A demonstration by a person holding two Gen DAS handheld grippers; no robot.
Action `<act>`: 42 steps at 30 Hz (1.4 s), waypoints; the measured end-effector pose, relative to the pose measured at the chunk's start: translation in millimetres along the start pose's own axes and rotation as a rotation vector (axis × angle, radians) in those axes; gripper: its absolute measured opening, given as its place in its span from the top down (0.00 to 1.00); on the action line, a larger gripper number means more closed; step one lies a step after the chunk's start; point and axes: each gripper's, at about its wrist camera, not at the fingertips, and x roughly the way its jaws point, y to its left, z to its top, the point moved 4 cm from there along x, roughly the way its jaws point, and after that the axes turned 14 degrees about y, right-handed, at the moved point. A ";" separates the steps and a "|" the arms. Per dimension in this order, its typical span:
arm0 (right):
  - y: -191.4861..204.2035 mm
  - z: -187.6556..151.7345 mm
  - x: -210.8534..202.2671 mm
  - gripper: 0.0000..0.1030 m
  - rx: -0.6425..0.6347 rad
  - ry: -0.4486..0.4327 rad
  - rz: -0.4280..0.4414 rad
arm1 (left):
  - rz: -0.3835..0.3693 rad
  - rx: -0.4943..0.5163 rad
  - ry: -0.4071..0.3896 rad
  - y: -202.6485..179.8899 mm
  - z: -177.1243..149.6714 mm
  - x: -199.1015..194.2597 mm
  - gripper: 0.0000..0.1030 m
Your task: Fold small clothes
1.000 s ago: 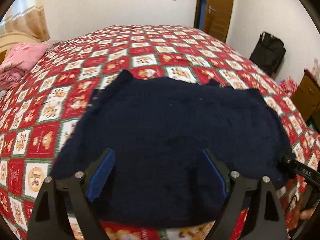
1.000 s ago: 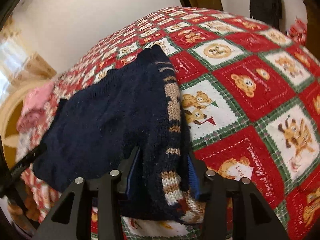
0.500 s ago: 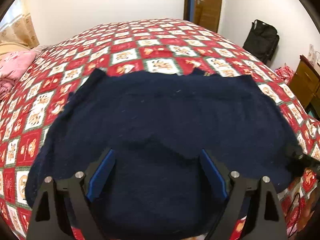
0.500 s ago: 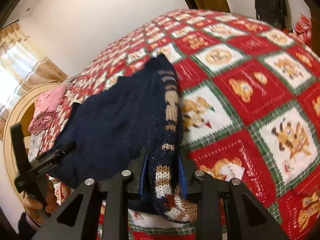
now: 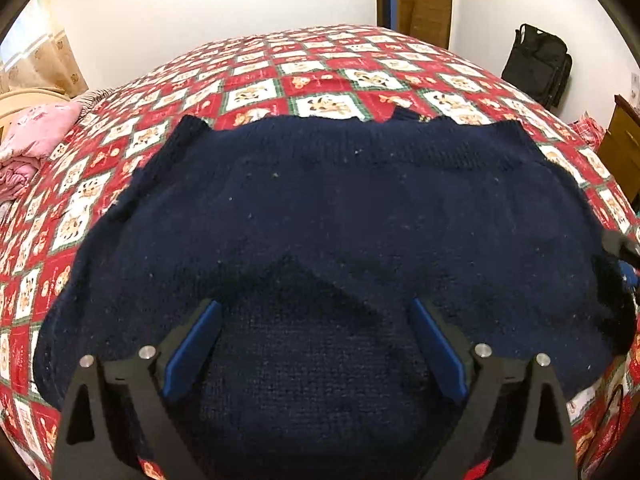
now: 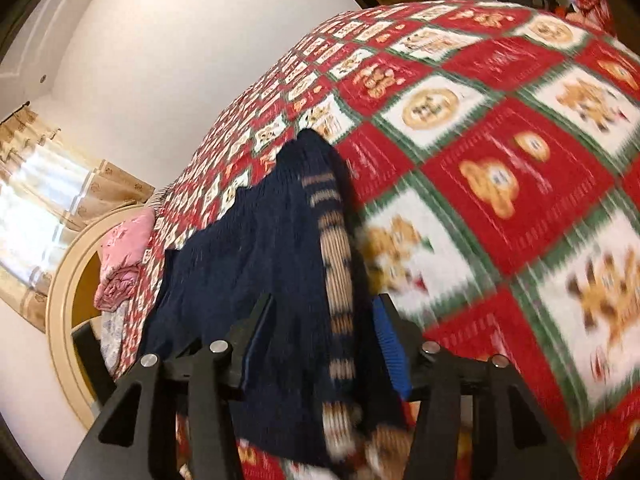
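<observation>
A small navy knit sweater (image 5: 340,208) lies spread, back side up, on a bed with a red teddy-bear quilt (image 5: 312,80). My left gripper (image 5: 314,320) hangs over the sweater's near edge with its blue pads wide apart and nothing held between them. In the right wrist view my right gripper (image 6: 320,320) has its pads around the sweater's right edge (image 6: 304,264), where tan patterned stripes show, lifted a little off the quilt (image 6: 500,184). The pads stand apart with cloth between them; the view is blurred. The right gripper's tip shows at the right edge of the left wrist view (image 5: 620,244).
Pink folded bedding (image 5: 36,140) lies at the bed's left side by a beige headboard (image 6: 68,320). A black bag (image 5: 536,64) leans on the wall by a wooden door (image 5: 424,0). A brown dresser (image 5: 624,152) stands at the right.
My left gripper has drawn back and risen, so more of the sweater shows. My right gripper closed on the sweater's edge half a second ago, then its pads parted as it tilted upward.
</observation>
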 end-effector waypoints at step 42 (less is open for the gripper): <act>330.9 -107.0 189.5 0.80 -0.712 0.186 -0.189 | 0.067 -0.371 -0.125 239.6 -61.9 -52.9 0.03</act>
